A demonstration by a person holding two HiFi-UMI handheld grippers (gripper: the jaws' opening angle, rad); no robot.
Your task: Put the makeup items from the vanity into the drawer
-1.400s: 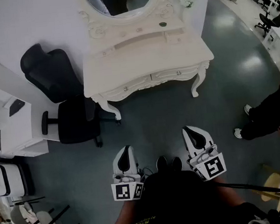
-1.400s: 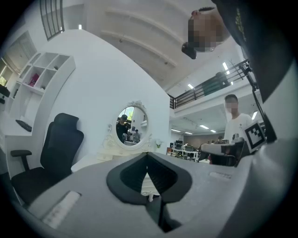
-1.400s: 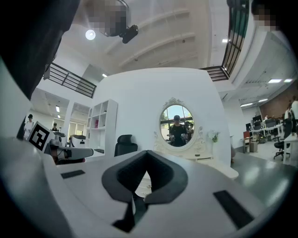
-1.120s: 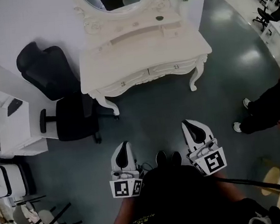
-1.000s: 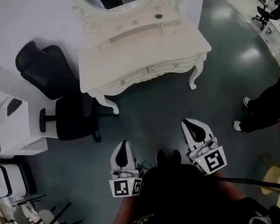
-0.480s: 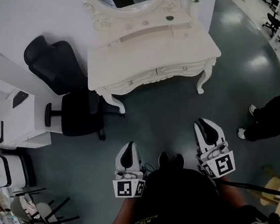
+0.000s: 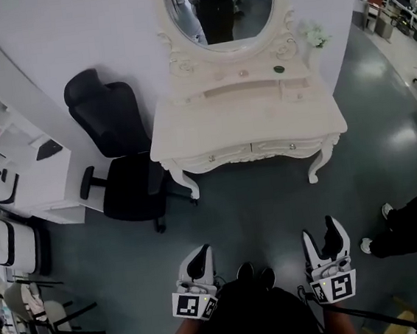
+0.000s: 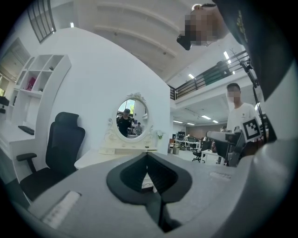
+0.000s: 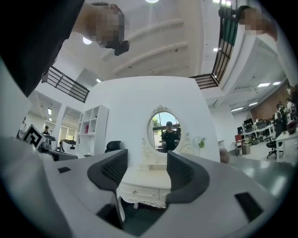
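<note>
A cream vanity [image 7: 248, 121] with an oval mirror [image 7: 220, 6] stands against the far wall, its two front drawers [image 7: 251, 150] closed. Small makeup items [image 7: 279, 69] sit on its back shelf, too small to tell apart. Both grippers hang low near my body, well short of the vanity. My left gripper [image 7: 198, 258] is shut with nothing in it. My right gripper [image 7: 331, 233] has its jaws opening, and nothing lies between them. The vanity [image 9: 149, 186] shows through the right jaws; in the left gripper view the mirror [image 8: 132, 118] is far ahead.
A black office chair [image 7: 123, 160] stands left of the vanity. White shelving [image 7: 12, 131] and a desk line the left wall. A person's legs [image 7: 415, 226] are at the right edge. Dark floor [image 7: 250, 210] lies between me and the vanity.
The view has tilted up, so the vanity and mirror sit lower in frame. Both grippers have dropped toward the bottom edge. The right gripper's jaws have parted.
</note>
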